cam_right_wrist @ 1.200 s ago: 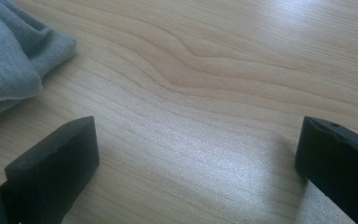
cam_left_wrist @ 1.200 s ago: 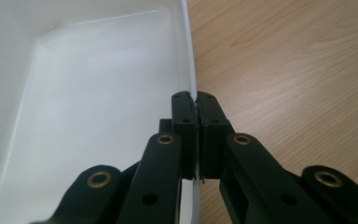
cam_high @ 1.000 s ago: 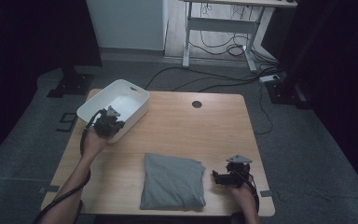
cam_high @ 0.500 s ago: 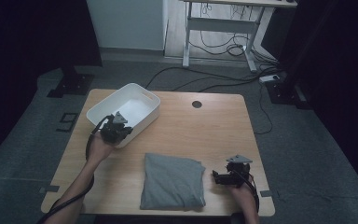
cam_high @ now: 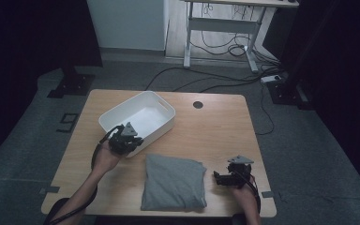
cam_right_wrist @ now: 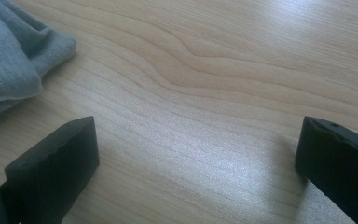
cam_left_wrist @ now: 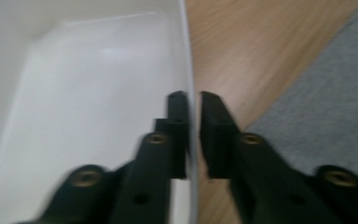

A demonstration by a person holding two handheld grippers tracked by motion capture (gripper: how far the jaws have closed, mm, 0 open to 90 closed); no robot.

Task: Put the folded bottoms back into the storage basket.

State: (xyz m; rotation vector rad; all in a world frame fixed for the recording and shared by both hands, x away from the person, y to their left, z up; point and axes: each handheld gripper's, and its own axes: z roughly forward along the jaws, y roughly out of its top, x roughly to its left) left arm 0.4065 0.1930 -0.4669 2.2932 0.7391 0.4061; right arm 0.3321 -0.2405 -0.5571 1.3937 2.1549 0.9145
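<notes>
The left claw [cam_high: 132, 142] straddled the near wall of the white bin [cam_high: 161, 112]; its jaws had just been opening, with the thin rim [cam_left_wrist: 189, 116] between them, and small gaps at the pads suggested the grip had slackened. The right claw [cam_high: 219, 178] rested released on bare wood, just right of the folded grey cloth [cam_high: 173, 183]. The surface [cam_high: 215, 126] lay open to the right of the bin. Since a second earlier, bin and left claw had shifted rightward, toward the cloth, while the right claw stayed put. The right gripper view showed the cloth's folded corner [cam_right_wrist: 9, 56], well apart from both jaws.
</notes>
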